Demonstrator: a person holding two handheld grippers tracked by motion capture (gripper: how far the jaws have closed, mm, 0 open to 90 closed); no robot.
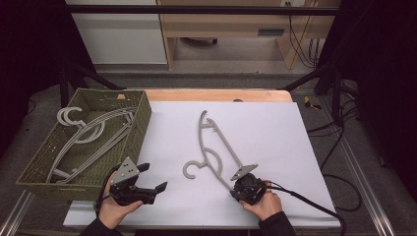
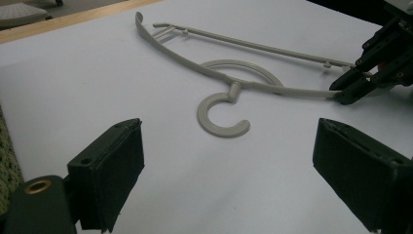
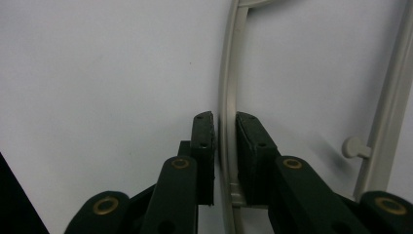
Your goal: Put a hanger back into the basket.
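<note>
A grey plastic hanger (image 1: 201, 135) lies flat on the white tabletop, its hook (image 2: 224, 127) pointing toward my left side. My right gripper (image 1: 234, 187) is at the hanger's near end. In the right gripper view its two pads are pressed on either side of the thin curved arm (image 3: 228, 87), so my right gripper (image 3: 225, 122) is shut on it. The left gripper (image 1: 154, 177) rests near the front edge beside the basket, apart from the hanger. Its jaws stand wide open with nothing between them (image 2: 234, 165). The right gripper's tips (image 2: 353, 85) appear at the hanger's end.
A green woven basket (image 1: 142, 123) sits at the table's left and holds several more grey hangers (image 1: 88, 132). The white sheet (image 1: 275, 128) covers the table. A cable (image 1: 310, 204) trails from the right gripper. Shelving and wires stand beyond the far edge.
</note>
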